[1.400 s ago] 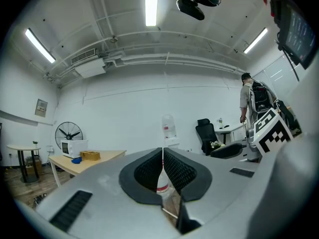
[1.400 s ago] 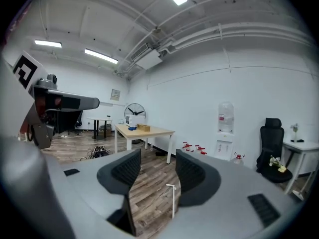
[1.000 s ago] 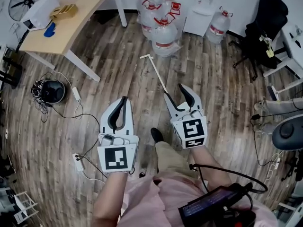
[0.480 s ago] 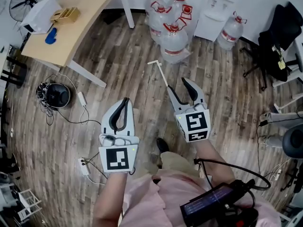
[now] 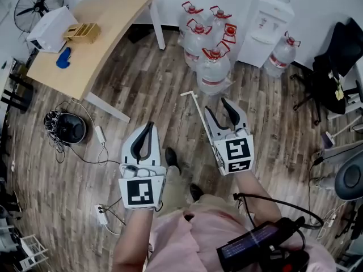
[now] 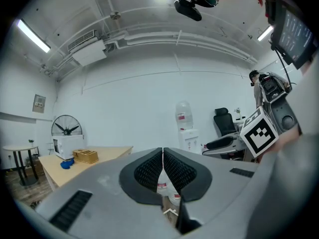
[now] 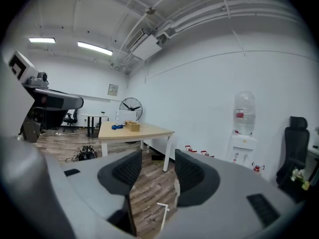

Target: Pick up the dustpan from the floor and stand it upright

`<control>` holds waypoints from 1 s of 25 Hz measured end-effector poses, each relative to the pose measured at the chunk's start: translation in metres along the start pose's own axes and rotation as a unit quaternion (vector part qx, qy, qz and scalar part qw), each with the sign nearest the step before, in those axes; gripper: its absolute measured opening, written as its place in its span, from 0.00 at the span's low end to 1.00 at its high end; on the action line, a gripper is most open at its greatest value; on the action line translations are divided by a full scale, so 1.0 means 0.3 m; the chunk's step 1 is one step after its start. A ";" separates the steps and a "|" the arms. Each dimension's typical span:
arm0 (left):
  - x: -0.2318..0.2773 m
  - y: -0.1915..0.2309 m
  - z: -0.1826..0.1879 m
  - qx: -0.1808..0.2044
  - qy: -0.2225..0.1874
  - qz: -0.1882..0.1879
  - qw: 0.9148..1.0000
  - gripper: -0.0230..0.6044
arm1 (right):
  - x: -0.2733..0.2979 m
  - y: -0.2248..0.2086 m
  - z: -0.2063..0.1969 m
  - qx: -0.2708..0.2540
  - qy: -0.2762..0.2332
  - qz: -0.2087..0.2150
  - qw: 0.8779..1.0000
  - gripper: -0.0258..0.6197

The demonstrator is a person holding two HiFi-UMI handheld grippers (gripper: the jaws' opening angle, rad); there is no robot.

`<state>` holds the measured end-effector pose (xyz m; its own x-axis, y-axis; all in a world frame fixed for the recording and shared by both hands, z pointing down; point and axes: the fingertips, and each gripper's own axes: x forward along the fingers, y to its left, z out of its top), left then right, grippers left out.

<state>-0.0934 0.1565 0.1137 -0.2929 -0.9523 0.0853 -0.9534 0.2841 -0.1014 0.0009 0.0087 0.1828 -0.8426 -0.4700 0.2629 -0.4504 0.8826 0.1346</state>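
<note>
White-handled dustpan [image 5: 196, 110] lying on floor [image 5: 148, 90]

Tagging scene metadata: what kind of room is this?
Probably an office: a wooden desk, a water dispenser with spare water jugs beside it, and a black office chair.

Left of the dustpan handle [image 5: 194, 107], bare floor [image 5: 153, 89] ran open as far as the desk leg [image 5: 106, 107], well apart. Just beyond the handle's far end stood a cluster of water bottles [image 5: 213, 72], closing off that side, with the water dispenser [image 5: 264, 21] behind them to the right. Right of the handle the planks lay open up to the office chair [image 5: 326, 75]. The right gripper [image 5: 216, 105], jaws apart, covered the handle's near end. A shoe [image 5: 172, 157] stood near its left, and a power strip [image 5: 100, 134] with cables lay farther left.
</note>
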 end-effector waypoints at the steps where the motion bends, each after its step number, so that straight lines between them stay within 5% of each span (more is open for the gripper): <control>1: 0.038 0.022 -0.013 -0.006 0.002 -0.003 1.000 0.06 | 0.033 -0.008 -0.006 0.000 0.004 -0.002 1.000 0.36; 15: 0.749 0.386 -0.080 -0.016 0.015 -0.067 0.998 0.06 | 0.662 -0.224 0.051 0.023 0.035 -0.061 0.997 0.36; 25: 1.005 0.413 -0.087 -0.016 0.016 -0.087 0.996 0.06 | 0.866 -0.323 0.046 0.025 0.044 -0.056 0.997 0.36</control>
<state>-0.3016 -0.0926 0.1528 -0.1251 -0.9836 0.1296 -0.9915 0.1193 -0.0518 -0.1785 -0.1991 0.2248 -0.7577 -0.5617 0.3322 -0.5565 0.8220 0.1208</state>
